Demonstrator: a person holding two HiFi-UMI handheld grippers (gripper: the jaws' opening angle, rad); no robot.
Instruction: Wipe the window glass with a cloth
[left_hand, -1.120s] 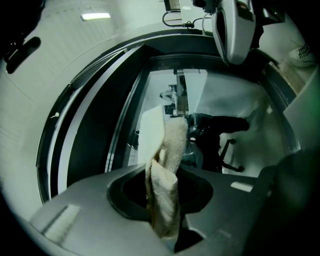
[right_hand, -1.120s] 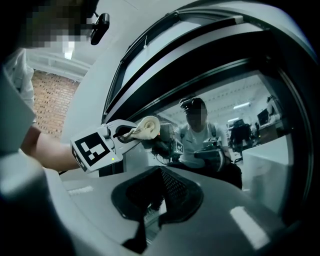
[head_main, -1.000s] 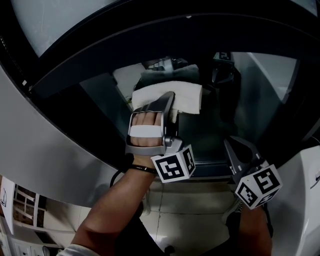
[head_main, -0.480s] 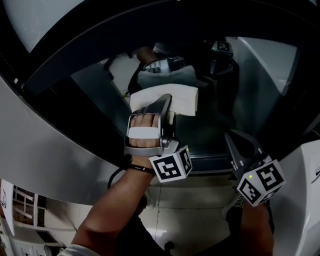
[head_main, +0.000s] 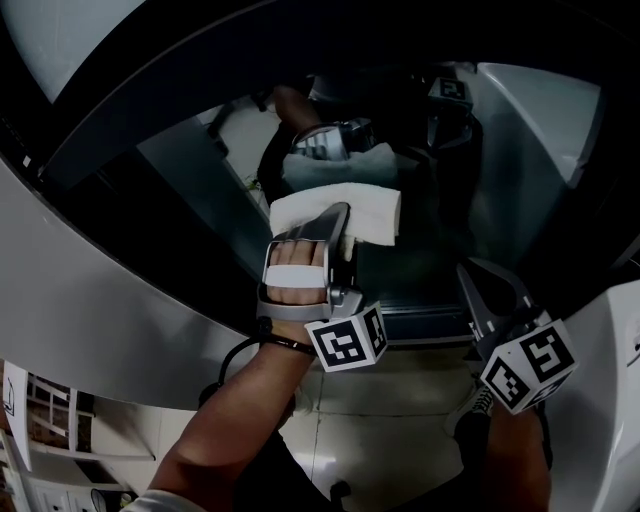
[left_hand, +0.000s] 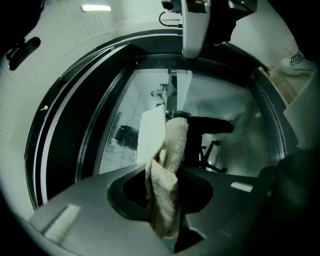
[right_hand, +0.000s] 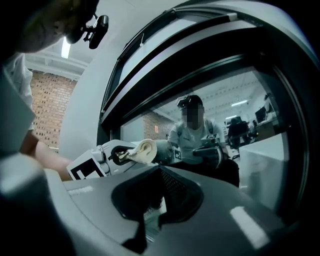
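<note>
Left gripper (head_main: 338, 222) is clamped on a folded white cloth (head_main: 372, 211). In the left gripper view the fold stands upright between the jaws, pinched at its lower end, and the free part fans out past the tips. The cloth lies ahead of and just above the fingertips, flat against the window glass (head_main: 445, 250). Holding it by one edge likely leaves a broad pad free to meet the pane while the metal jaws stay off it.

The hand (head_main: 293, 276) is strapped into the gripper body, wrist below, so the push runs along the jaws into the glass. The marker cube (head_main: 347, 340) sits behind the hand, nearest the camera.

Right gripper (head_main: 492, 292) hangs low, to the right of the left one and well apart from the cloth. Its own view shows the jaws drawn together with nothing between them. It seems parked out of the wiping path, idle for now.

The dark window frame (head_main: 150, 120) curves above and to the left of the left gripper. The pane reflects the person and both grippers, so smears are hard to judge.

Judgement: wiping is under way near the middle of the pane. Glass to the right of the cloth and below it probably remains to be covered.
</note>
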